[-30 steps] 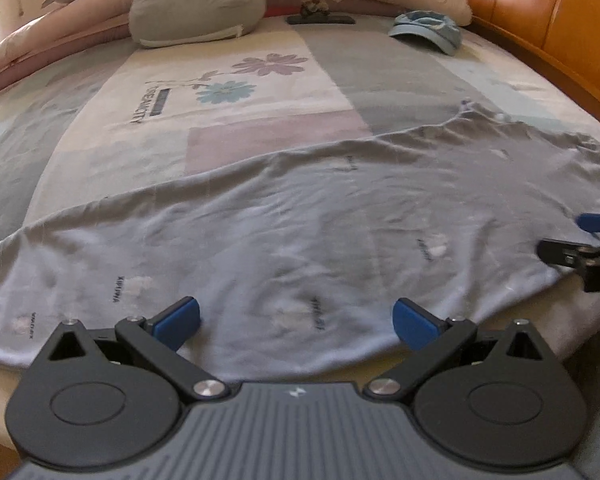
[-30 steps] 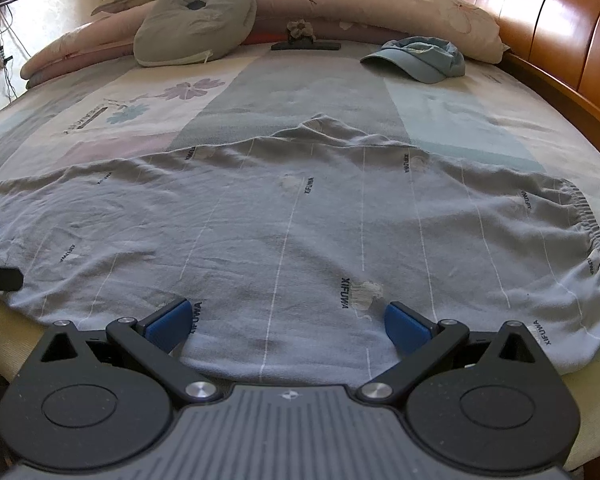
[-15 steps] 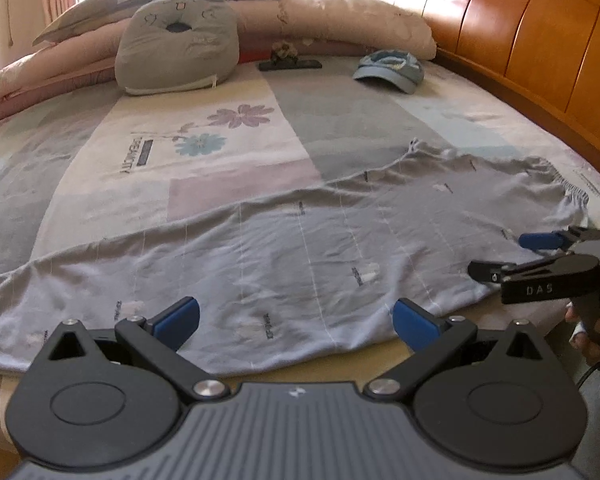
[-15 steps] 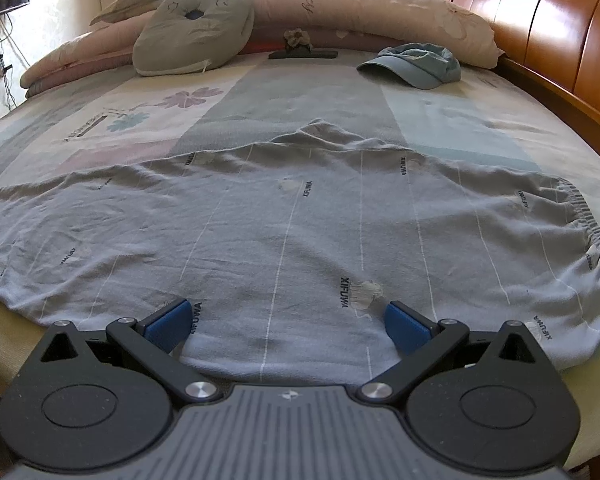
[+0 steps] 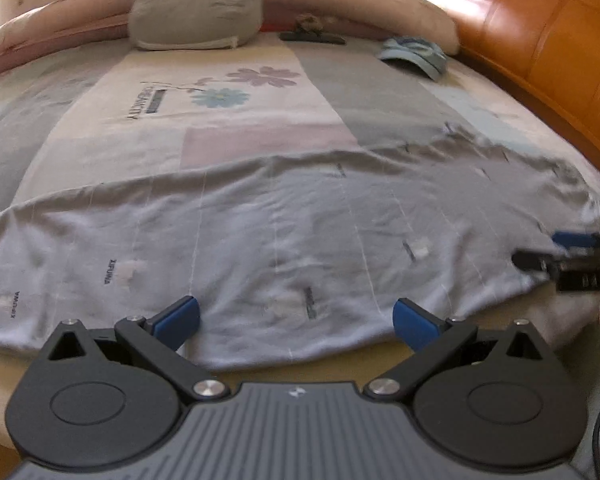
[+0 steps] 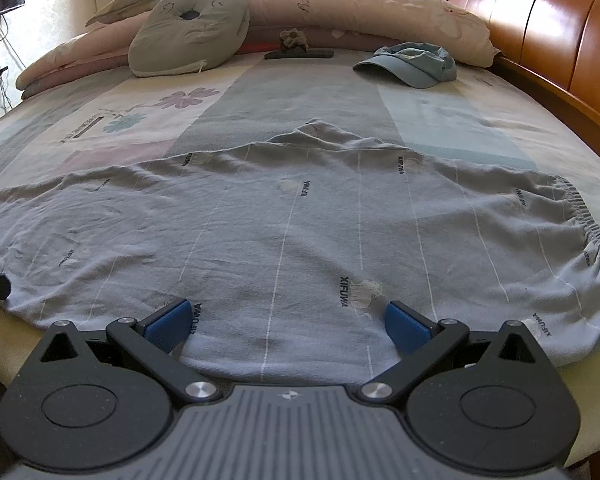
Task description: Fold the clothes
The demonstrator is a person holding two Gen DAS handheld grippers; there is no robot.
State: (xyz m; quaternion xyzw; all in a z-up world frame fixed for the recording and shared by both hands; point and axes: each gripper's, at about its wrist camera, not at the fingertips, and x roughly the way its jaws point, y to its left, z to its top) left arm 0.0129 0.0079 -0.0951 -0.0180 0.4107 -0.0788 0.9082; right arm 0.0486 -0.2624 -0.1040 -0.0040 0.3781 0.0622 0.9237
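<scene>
Both grippers' jaws wide open over grey garment (image 6: 300,232).

Both units same build: left gripper (image 5: 296,316) and right gripper (image 6: 286,318) have a ribbed dark-grey body with small white logo, two black round-lobed housings, black linkage arms on silver pivot screws, and blue-padded fingers (image 6: 168,322).
</scene>
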